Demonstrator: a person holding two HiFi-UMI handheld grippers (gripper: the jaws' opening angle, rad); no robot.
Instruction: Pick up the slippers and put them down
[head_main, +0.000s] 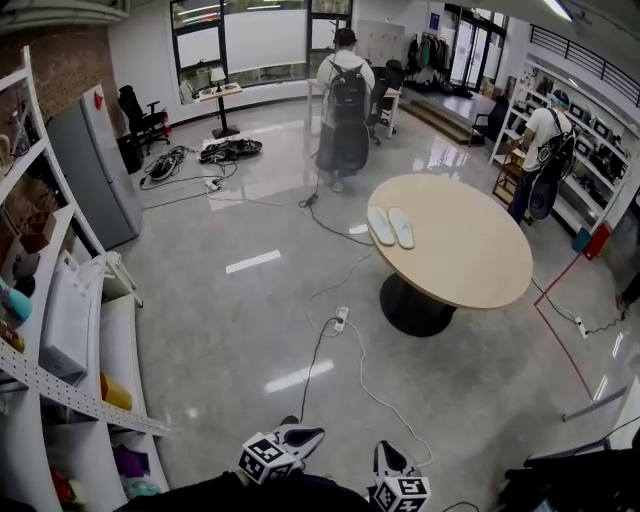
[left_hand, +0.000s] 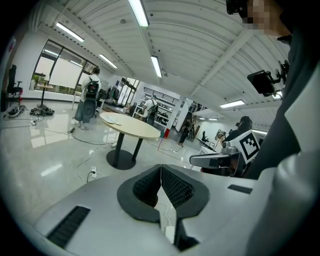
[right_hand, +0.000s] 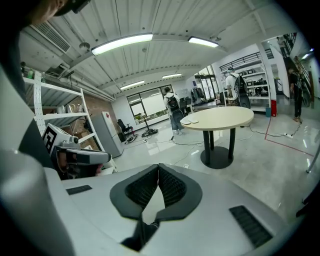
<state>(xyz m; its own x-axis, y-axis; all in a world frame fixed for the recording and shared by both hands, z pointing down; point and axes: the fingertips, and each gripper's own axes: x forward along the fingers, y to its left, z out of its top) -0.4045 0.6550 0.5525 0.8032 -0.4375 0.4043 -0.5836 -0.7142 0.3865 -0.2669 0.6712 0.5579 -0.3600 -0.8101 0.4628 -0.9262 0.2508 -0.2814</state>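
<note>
Two white slippers (head_main: 390, 227) lie side by side on the far left part of a round beige table (head_main: 470, 260), well ahead of me. Both grippers are low at the bottom edge of the head view, far short of the table. My left gripper (head_main: 308, 436) is shut with nothing in it; in its own view the ribbed pads (left_hand: 172, 186) meet, and the slippers (left_hand: 113, 119) show small on the table (left_hand: 135, 128). My right gripper (head_main: 385, 452) is also shut and empty, its pads (right_hand: 170, 187) together, with the slippers (right_hand: 191, 120) far off.
A white power strip (head_main: 340, 320) and cables trail over the glossy floor between me and the table. White shelving (head_main: 60, 340) lines the left side, with a grey cabinet (head_main: 95, 170) behind. A person with a backpack (head_main: 345, 105) stands beyond the table, another (head_main: 545, 150) at the right shelves.
</note>
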